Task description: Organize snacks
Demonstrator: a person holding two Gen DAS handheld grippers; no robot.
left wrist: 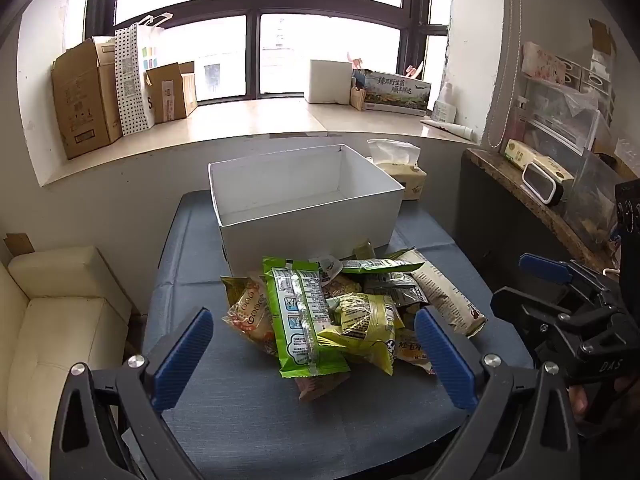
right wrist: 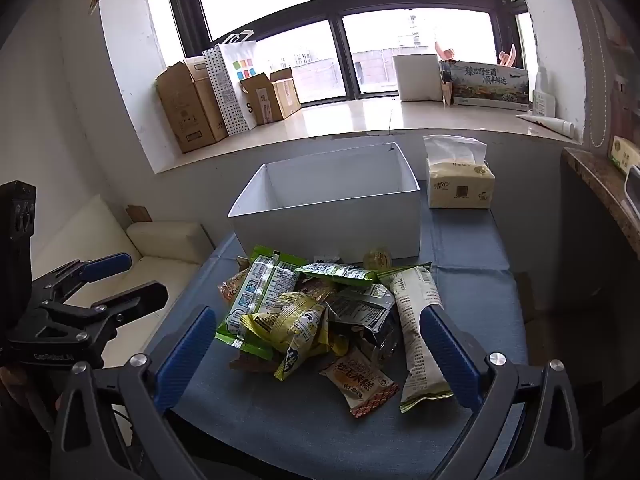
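- We see the snack pile (left wrist: 340, 312) heaped mid-frame on the blue worktop (left wrist: 248, 408), touching the front wall of the empty white box (left wrist: 304, 200), presumably its destination.
- Our left gripper (left wrist: 312, 356) hangs wide apart at lower centre, holding nothing, framing the green packet (left wrist: 304, 316) on top.
- Our right gripper (right wrist: 320, 356) is equally wide and empty, spanning the long beige packet (right wrist: 416, 328) and the orange packet (right wrist: 360, 388).
- We judge sorting is not yet begun.
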